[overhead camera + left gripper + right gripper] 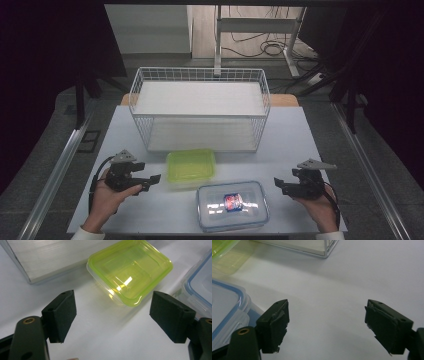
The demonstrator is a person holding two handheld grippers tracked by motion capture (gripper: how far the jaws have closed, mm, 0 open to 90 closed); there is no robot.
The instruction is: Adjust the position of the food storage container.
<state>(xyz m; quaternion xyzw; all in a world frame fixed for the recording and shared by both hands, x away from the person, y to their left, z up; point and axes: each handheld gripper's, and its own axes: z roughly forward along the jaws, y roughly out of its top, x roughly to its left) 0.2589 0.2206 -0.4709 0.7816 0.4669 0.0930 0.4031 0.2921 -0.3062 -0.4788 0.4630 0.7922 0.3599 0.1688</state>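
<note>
Green-lidded and translucent, the small container (130, 271) lies straight ahead of the left gripper's (131, 175) jaws, its near corner pointing into the gap between them but not yet inside it. Those jaws stand wide apart, holding nothing, and sit low over the white desk (300, 135). From the high view the container's long axis runs across the desk, crosswise to the line of the jaws, and the left hand (107, 197) is plainly the nearer of the two to it. That hand comes in from the near edge, forearm angled inward, with the gripper turned toward the middle of the desk. Just beside the green container, off the right-hand jaw in the left gripper view, is the blue-rimmed clear box (232, 205), lid on, with a small printed packet (233, 201) inside. The right gripper (299, 186) rests at the far side of that box, its jaws also spread wide and empty, with the box's blue rim off its left jaw. Beyond both containers, farther ahead of the jaws, stands a white wire basket (200, 75). A short forward push looks likely to bring the left jaws around the green container.
</note>
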